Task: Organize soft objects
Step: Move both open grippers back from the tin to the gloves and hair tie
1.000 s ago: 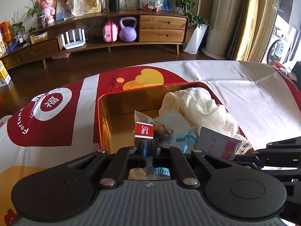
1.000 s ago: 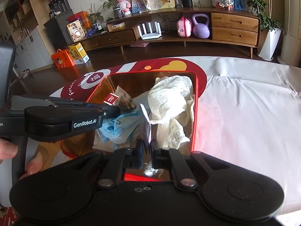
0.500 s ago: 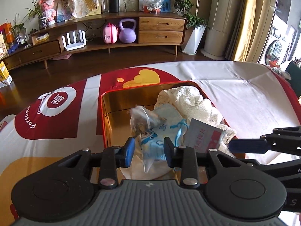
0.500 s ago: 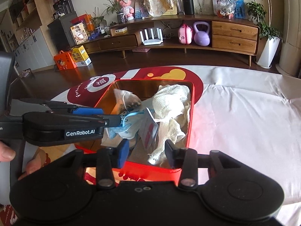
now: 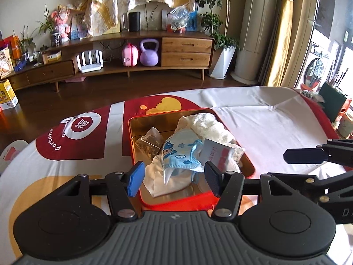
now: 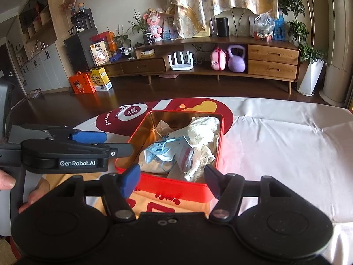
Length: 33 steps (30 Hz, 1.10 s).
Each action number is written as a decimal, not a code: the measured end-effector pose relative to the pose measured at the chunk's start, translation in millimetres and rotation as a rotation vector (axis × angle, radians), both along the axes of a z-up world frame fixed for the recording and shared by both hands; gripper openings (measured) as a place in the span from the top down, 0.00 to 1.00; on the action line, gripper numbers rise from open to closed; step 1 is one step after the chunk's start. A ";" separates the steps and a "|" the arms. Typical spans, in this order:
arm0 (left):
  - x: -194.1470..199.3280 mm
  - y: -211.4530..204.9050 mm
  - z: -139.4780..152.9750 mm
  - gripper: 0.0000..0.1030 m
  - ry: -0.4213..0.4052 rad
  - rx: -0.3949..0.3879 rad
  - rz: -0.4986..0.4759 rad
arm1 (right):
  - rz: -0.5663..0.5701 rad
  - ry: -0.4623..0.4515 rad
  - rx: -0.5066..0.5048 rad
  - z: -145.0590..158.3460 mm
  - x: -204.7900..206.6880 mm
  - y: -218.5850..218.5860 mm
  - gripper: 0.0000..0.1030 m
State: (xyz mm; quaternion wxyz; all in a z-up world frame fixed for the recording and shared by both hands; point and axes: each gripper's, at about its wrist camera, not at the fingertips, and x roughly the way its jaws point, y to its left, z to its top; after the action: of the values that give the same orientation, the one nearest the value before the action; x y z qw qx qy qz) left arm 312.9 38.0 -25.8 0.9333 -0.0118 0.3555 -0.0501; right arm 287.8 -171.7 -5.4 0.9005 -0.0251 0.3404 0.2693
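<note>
Both grippers have let go and pulled back from the tin.

The left gripper (image 5: 174,180) and right gripper (image 6: 173,180) have just been opening, jaws apart, nothing between them; mask (image 5: 182,152), tea bag (image 5: 150,142) and cloth (image 5: 209,125) lie inside the red tin (image 5: 176,204), likely packed.

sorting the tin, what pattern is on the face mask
Pale blue with cartoon animal prints, on the face mask in the tin; clearest in the left wrist view.

"GenRobot.AI" in white on black side of left gripper (image 6: 77,152), left of right gripper's fingers. "福" in red circle plus partial "Fortun…" lettering on tablecloth (image 5: 55,141), ahead-left of left gripper. Remaining print unreadable.
</note>
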 end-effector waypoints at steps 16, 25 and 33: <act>-92.5 -9.4 30.2 0.32 -0.066 -0.041 -0.018 | -0.015 -0.054 0.019 23.5 -75.3 -17.8 0.13; -136.5 -13.3 26.7 0.30 -0.094 -0.035 0.024 | -0.020 -0.086 0.023 14.4 -112.9 -30.3 0.03; -167.1 -17.9 9.4 0.23 -0.110 -0.040 0.068 | -0.040 -0.108 0.018 -6.3 -128.4 -38.5 0.01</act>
State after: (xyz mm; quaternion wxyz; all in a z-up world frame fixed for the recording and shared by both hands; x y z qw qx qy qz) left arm 145.7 20.1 -16.4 0.9521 -0.0396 0.3022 -0.0260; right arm 159.4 -210.1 -11.7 0.9231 -0.0246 0.2890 0.2524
